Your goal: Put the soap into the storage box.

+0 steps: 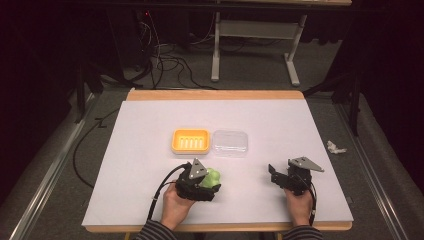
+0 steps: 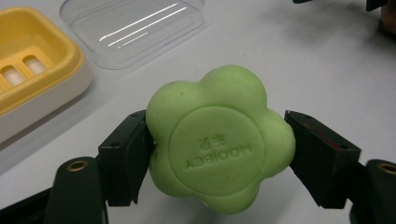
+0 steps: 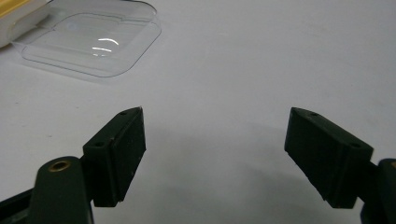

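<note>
A green flower-shaped soap (image 2: 219, 140) with raised lettering sits between the jaws of my left gripper (image 2: 219, 156), which is shut on its two sides. From above, the soap (image 1: 214, 177) shows just right of the left gripper (image 1: 209, 184), near the table's front. A yellow soap dish (image 1: 190, 140) with a slotted floor lies beyond it, and its clear lid (image 1: 230, 142) lies flat to the dish's right. My right gripper (image 1: 274, 176) rests at the front right, open, nothing between its jaws (image 3: 212, 154).
A white sheet (image 1: 280, 125) covers the wooden table. A crumpled white scrap (image 1: 335, 147) lies off the table's right edge. Cables and a desk frame (image 1: 255, 45) stand on the floor behind the table.
</note>
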A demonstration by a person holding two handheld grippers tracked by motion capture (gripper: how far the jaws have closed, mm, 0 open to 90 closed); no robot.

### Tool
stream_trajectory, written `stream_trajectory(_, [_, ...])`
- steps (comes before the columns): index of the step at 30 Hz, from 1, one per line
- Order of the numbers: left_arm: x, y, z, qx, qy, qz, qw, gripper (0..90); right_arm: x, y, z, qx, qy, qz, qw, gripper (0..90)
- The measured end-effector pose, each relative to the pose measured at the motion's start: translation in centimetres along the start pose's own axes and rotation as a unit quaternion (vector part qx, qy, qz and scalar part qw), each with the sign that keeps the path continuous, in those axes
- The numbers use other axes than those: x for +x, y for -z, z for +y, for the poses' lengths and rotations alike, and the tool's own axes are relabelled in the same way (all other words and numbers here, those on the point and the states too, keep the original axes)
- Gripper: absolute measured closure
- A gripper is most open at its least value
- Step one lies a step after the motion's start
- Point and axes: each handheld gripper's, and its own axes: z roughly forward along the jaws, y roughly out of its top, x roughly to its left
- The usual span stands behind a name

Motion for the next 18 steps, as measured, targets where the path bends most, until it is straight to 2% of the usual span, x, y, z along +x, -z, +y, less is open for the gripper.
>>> stream_trajectory(3, [0.1, 0.2, 0.3, -0.005, 0.003, 0.000, 1.0000, 27.4, 0.0, 0.0, 0.0, 0.003, -0.001, 0.002, 1.0000, 21.2])
stream_trajectory(4, [0.3, 0.4, 0.7, -0.012, 0.013, 0.000, 0.9998, 27.4, 0.0, 0.0, 0.0, 0.001, 0.000, 0.001, 1.0000, 21.2])
stream_trajectory(6, [0.5, 0.5, 0.9, -0.016, 0.020, -0.001, 0.9997, 27.4, 0.0, 0.0, 0.0, 0.001, -0.001, 0.001, 1.0000, 21.2])
stream_trajectory(18, [1.2, 1.1, 2.4, -0.030, 0.025, 0.004, 0.9992, 27.4, 0.0, 0.0, 0.0, 0.002, 0.000, 0.001, 1.0000, 21.2])
